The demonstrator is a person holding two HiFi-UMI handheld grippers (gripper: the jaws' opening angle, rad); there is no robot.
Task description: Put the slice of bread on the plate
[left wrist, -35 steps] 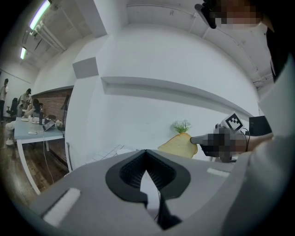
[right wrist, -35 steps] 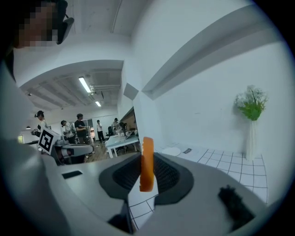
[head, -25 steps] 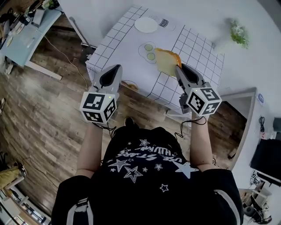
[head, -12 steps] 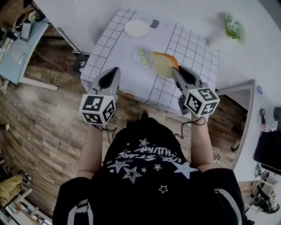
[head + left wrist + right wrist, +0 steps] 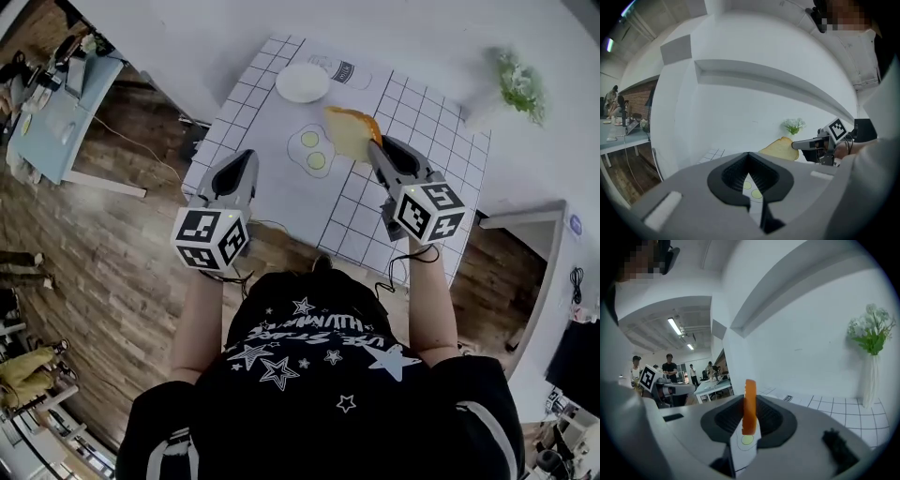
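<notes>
The slice of bread [image 5: 351, 131], pale with an orange crust, hangs above the white grid-patterned table [image 5: 412, 122], to the right of a printed fried-egg picture [image 5: 314, 150]. My right gripper [image 5: 375, 146] is shut on its near edge. In the right gripper view the slice [image 5: 749, 406] stands edge-on between the jaws. The white plate [image 5: 302, 82] lies at the table's far side, beyond and to the left of the bread. My left gripper [image 5: 247, 157] hovers over the table's left front part, shut with nothing in it. From the left gripper view the bread [image 5: 780, 149] and the right gripper [image 5: 806, 144] show at right.
A vase of white flowers [image 5: 514, 75] stands at the table's far right corner. A printed label [image 5: 347, 70] lies right of the plate. A light blue desk [image 5: 56, 103] with clutter stands on the wooden floor at left. Several people stand in the background of the right gripper view.
Both grippers have moved forward over the table. The bread has travelled with the right gripper from the table's near part to beside the egg picture, closer to the plate.
</notes>
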